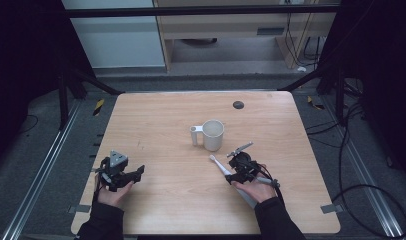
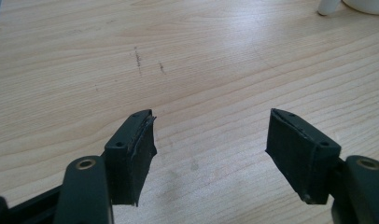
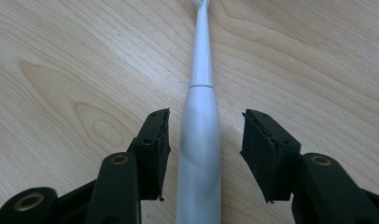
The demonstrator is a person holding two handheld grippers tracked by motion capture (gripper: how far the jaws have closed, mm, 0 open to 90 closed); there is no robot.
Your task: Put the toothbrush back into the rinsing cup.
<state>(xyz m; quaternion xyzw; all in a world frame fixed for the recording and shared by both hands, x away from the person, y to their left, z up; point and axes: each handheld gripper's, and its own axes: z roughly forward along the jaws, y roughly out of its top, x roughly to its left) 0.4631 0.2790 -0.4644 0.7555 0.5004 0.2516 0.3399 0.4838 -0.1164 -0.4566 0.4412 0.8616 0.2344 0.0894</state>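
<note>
Pale wood grain runs across the counter (image 1: pixel 156 125) I am working over, and I take the white mug (image 1: pixel 212 135) near its middle as my landmark. The mug stands upright with its handle turned toward my left side.

Just in front of the mug and a little to my right lies the white electric toothbrush (image 1: pixel 222 167), flat on the wood. Its brush head points back toward the mug and its thick handle runs toward me, under my right hand (image 1: pixel 256 190).

My right gripper (image 1: pixel 241 167) sits over that handle, in front of the mug and near it. In the right gripper view the toothbrush (image 3: pixel 199 140) runs straight up the middle between the two jaws, its long axis in line with the gripper's own reach. The jaws stand spread on either side of the handle, with a sliver of wood showing on each side, so nothing is pinched yet. As I judge it, closing them here would take the handle across its width.

My left gripper (image 1: pixel 122 175) rests well to the left of the mug, nearer the counter's front edge. Its jaws are spread wide over bare wood (image 2: pixel 192 84), holding nothing. The right hand is clearly the nearer one to the toothbrush.
</note>
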